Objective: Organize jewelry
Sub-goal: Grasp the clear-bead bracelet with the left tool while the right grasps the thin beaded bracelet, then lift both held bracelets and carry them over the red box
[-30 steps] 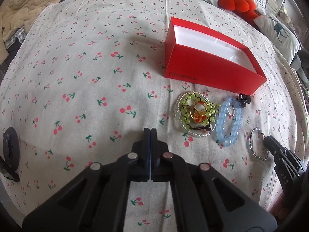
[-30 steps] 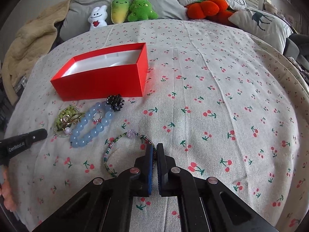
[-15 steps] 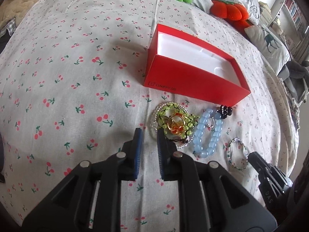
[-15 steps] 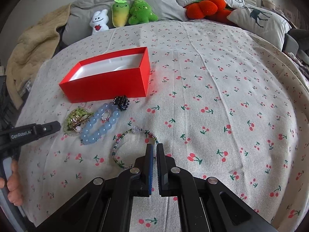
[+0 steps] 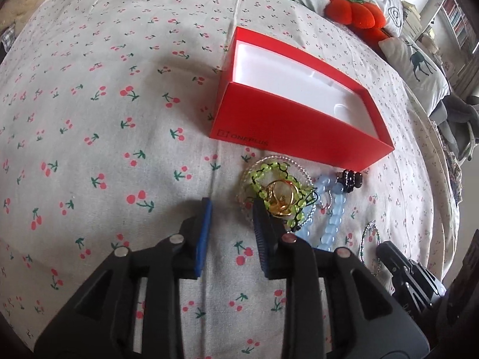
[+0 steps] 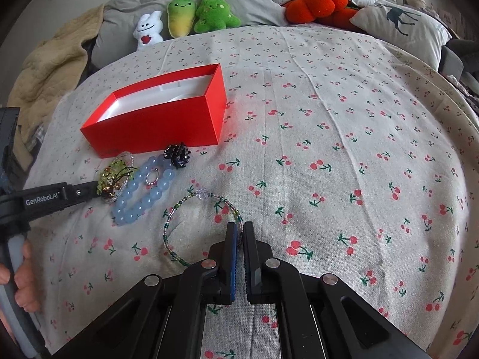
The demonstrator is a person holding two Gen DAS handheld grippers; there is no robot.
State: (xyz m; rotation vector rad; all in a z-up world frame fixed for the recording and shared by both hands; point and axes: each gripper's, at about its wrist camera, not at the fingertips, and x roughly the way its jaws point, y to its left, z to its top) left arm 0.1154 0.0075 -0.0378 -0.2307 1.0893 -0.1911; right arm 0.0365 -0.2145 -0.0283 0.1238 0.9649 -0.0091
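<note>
Left tool (image 5: 232,209) at lower centre of its view, jaws opening, nothing between them but cherry-print bed (image 5: 89,104); right finger tip just touching the green-and-gold tangle (image 5: 278,191) of jewelry. Blue bracelet (image 5: 332,218) right beside that pile, black clip (image 5: 350,178) above it, all just below the red box (image 5: 299,125), open and empty-looking, centre right.

From the right view: right tool (image 6: 239,233) at bottom centre, pinched nearly closed, wire of the thin bead bracelet (image 6: 179,209) running right at the tips, can't tell if actually gripped. Plushies (image 6: 194,15) along the top edge. Hand (image 6: 21,281) on a grip at lower left.
</note>
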